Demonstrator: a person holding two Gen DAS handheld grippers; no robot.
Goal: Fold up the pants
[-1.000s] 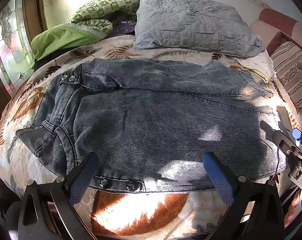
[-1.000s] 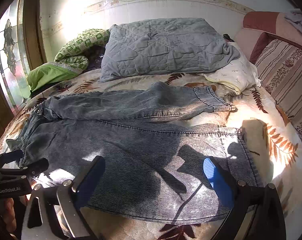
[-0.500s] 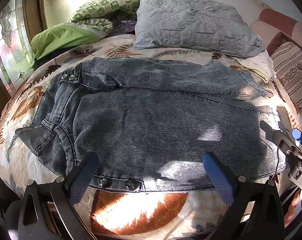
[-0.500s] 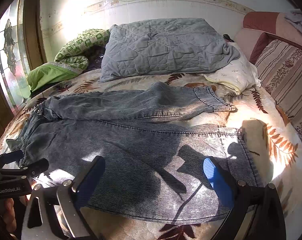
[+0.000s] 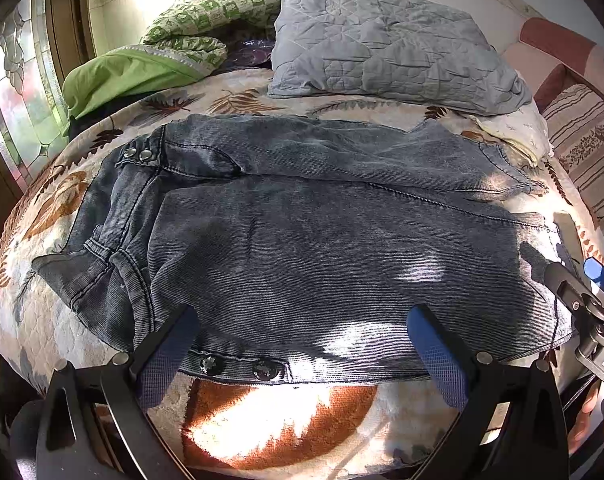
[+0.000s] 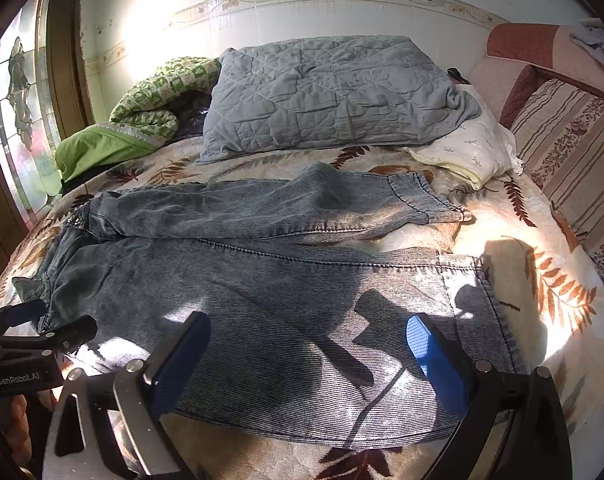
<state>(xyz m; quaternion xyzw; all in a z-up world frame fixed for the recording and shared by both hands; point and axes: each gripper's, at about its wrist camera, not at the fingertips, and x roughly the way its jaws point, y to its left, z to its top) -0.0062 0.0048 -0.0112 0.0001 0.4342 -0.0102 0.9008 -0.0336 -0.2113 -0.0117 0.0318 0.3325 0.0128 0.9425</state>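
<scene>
Pants (image 5: 302, 248) lie spread flat across the bed (image 5: 270, 412), waist toward the window (image 5: 18, 92) side, both legs running toward the striped headboard cushion (image 6: 574, 168); the far leg's cuff (image 6: 426, 196) stops short of the white pillow (image 6: 474, 148). Near edge of the pants runs parallel to the bed's front edge, with a bare strip of leaf-print bedspread between; two snap buttons (image 5: 238, 366) sit on that near hem at the waist end. Bare bedspread also past the near cuff (image 6: 474, 304) on the headboard side. Grey quilted pillow (image 5: 386, 48) and green blanket (image 5: 142, 68) lie beyond the pants, well apart from them. Left gripper (image 5: 302, 356) hovers at the near edge by the waist, fingers (image 5: 166, 356) spread wide, holding nothing. Right gripper (image 6: 306, 360) hovers above the near leg toward the cuff end, fingers (image 6: 434, 364) likewise spread wide and empty. Each gripper shows at the rim of the other's view, with a bit of hand (image 5: 590, 420) behind it.
</scene>
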